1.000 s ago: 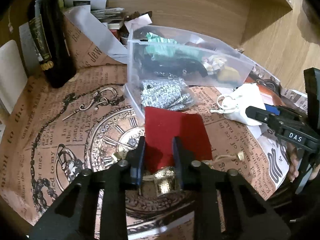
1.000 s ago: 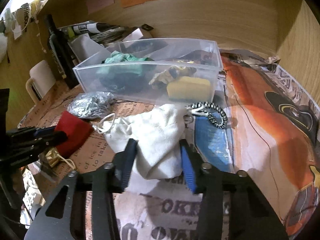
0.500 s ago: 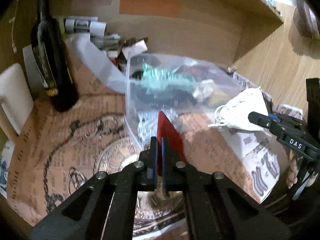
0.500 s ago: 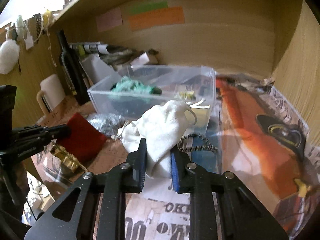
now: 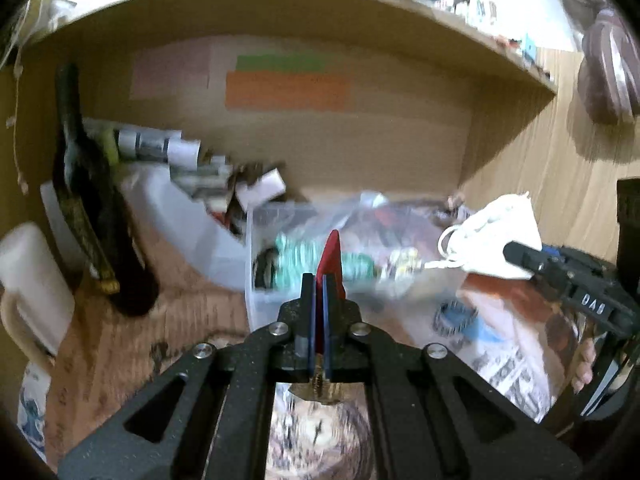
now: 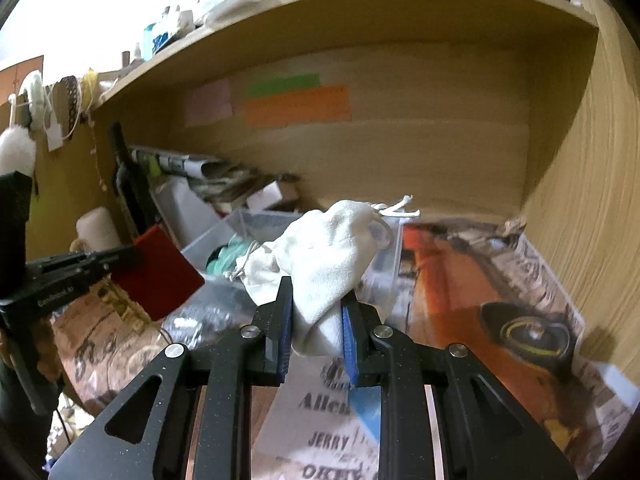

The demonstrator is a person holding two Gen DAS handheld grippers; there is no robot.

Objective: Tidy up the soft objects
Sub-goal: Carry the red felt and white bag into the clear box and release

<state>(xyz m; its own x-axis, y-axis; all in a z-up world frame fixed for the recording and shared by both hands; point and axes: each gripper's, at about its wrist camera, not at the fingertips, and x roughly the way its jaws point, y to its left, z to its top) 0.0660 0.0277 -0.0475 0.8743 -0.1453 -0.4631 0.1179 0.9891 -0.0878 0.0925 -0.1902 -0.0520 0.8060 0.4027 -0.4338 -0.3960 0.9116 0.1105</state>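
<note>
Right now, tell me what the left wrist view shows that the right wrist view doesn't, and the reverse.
Left only: a beaded bracelet on the newspaper, and the red pouch edge-on in the left gripper.
Right only: the red pouch's flat face, and a printed black mug on the table cover.
Both: the white drawstring pouch in the right gripper, the clear bin, the dark bottle.

wooden back wall (image 6: 400, 152) | shelf above (image 6: 360, 4) cluttered | coloured paper notes (image 6: 298, 106) | printed table covering (image 6: 500, 280)
</note>
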